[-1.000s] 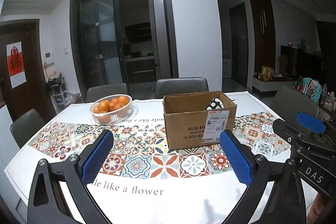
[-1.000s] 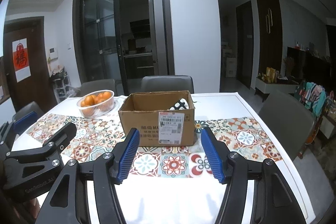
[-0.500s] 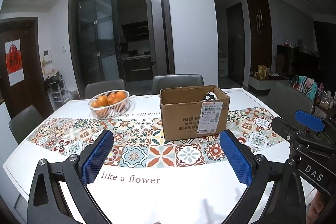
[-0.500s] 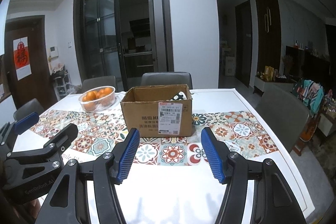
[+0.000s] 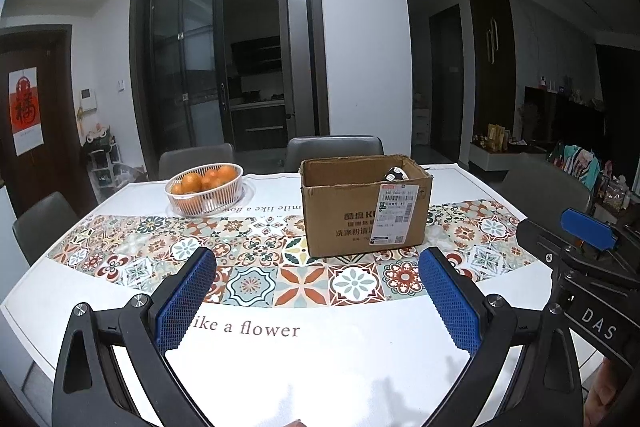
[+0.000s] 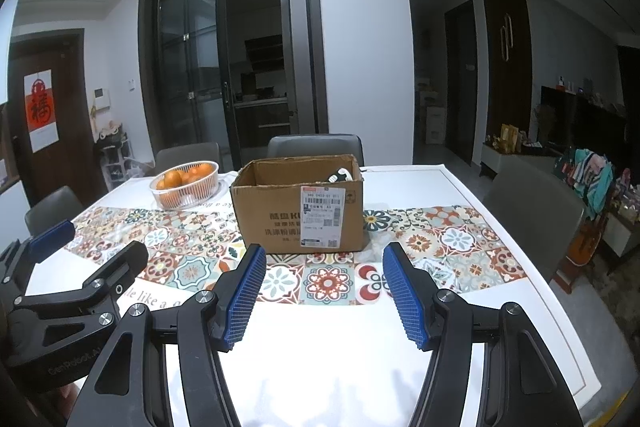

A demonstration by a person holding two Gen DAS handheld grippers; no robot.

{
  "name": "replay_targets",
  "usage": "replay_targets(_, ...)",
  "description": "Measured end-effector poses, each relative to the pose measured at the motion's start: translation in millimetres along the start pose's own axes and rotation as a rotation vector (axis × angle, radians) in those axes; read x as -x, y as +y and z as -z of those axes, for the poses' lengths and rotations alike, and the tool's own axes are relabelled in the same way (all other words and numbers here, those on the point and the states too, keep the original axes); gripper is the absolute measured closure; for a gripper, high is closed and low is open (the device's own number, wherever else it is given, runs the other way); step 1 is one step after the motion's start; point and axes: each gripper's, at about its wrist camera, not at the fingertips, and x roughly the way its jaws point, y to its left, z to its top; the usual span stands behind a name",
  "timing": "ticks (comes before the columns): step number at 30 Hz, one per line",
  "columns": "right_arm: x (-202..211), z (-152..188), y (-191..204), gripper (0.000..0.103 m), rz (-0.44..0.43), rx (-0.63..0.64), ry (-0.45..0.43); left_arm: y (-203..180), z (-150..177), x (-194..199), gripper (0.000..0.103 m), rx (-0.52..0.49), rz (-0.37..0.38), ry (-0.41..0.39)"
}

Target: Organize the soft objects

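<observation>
The tabletop (image 5: 340,367) cloth read "like a flower" at lower centre of the left view, with the same phrase upside down beside the basket (image 5: 205,189), only partly legible. The box (image 5: 362,205) bore a white shipping label (image 5: 396,213) with barcodes on its front right, and dark print beside it beginning "KU" after two Chinese characters; the smaller lines were too fine to read. "DAS" showed on the right claw's body at the lower right edge of the left view, and "CenRobot.AI" on the left claw's body at lower left of the right view. A red poster (image 6: 40,109) with a Chinese character hung at far left.

The box was brown cardboard, open-topped, sitting centre frame on the patterned strip, its long axis running left to right across the frame. A black-and-white soft item (image 6: 340,174) peeked over its right inner rim; its shape was mostly hidden.

The left claw (image 5: 318,301) hung with blue pads wide apart and empty, low in frame. The right claw (image 6: 325,293) was likewise spread and empty.
</observation>
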Motion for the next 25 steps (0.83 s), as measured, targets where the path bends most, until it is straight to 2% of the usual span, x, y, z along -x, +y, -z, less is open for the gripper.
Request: replay_targets(25, -2.2, 6.5, -1.1, 0.041, -0.005, -0.009, 0.02, 3.1, 3.2, -1.6, 0.0, 0.002, -0.012, 0.013)
